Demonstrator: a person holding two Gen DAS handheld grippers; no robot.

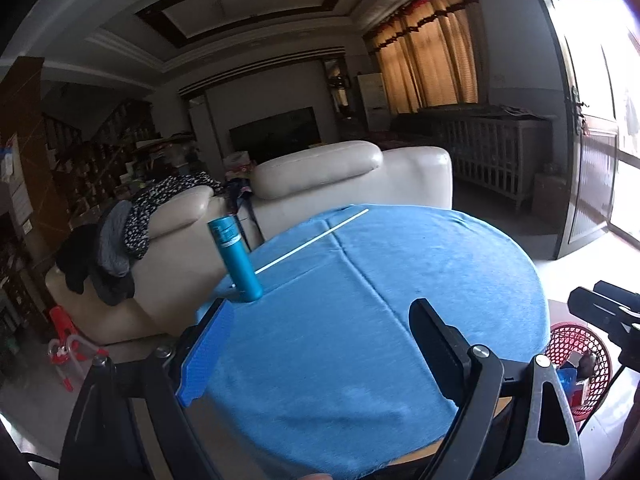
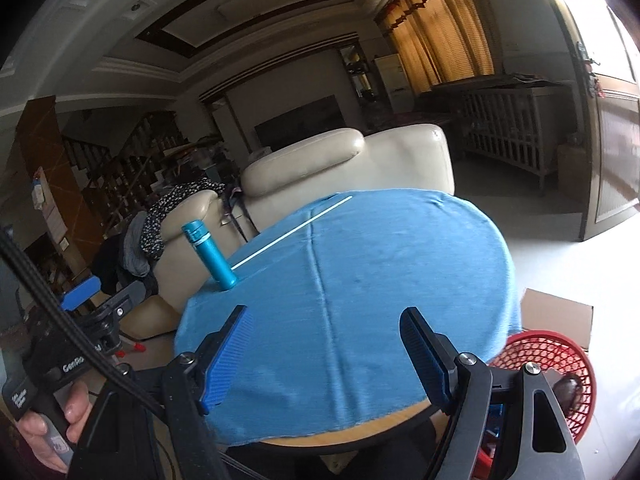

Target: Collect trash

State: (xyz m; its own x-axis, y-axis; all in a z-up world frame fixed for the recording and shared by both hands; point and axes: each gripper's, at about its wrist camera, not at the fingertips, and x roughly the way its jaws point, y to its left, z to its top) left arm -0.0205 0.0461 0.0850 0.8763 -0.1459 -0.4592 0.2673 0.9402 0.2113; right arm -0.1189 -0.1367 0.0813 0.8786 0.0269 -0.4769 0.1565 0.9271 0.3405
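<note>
A thin white stick (image 1: 316,240) (image 2: 294,230) lies on the blue cloth of the round table (image 1: 420,272) (image 2: 380,260), toward its far side. A teal bottle (image 1: 236,260) (image 2: 210,256) stands at the table's left edge. My left gripper (image 1: 320,304) hovers open over the near part of the cloth, with nothing between its fingers. My right gripper (image 2: 323,314) is also open and empty above the near edge. A red mesh basket (image 1: 576,340) (image 2: 540,348) with some trash in it sits on the floor at the table's right.
A cream sofa (image 1: 340,172) (image 2: 352,160) draped with dark clothes stands just behind the table. Flat cardboard (image 2: 556,312) lies by the basket. A hand (image 2: 52,420) holds the left gripper's handle at the left. A crib and a door are at the right.
</note>
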